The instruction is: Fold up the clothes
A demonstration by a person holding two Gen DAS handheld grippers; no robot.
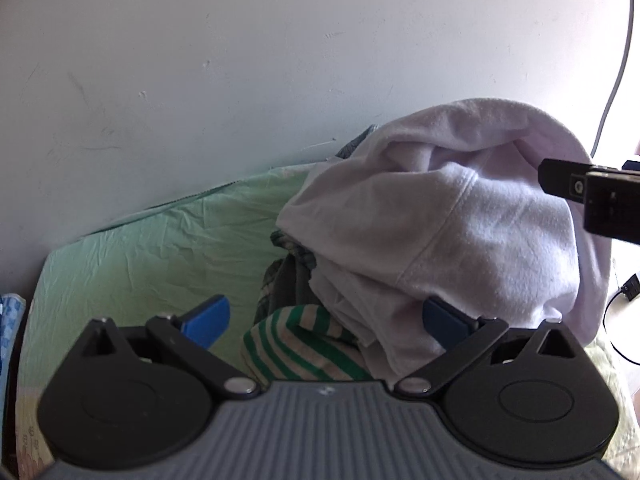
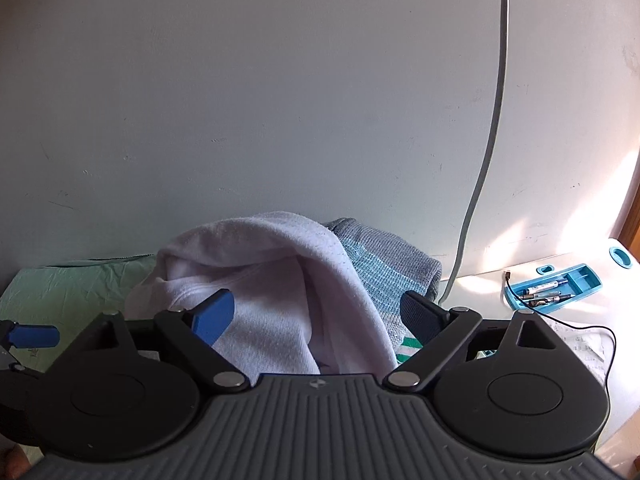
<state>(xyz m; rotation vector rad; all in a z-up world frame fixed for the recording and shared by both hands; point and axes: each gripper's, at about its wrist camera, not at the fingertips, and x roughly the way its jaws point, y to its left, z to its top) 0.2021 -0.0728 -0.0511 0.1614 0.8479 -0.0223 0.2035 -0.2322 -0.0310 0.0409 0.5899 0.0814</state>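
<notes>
No readable writing anywhere. The clothes pile – topped by a white garment – sits on the green sheet against the wall. Both the left gripper and right gripper gape wide before the pile, holding nothing. A striped garment beneath is mostly hidden.

A heap of clothes is sitting on a bed sheet against the wall. A sweatshirt is lying on top of the heap, draping over a striped garment at the front and a knit sweater behind it, next to the wall. A cable is hanging down the wall right of the heap. Further right, a pen tray is resting on a table, with pens lying in it.
</notes>
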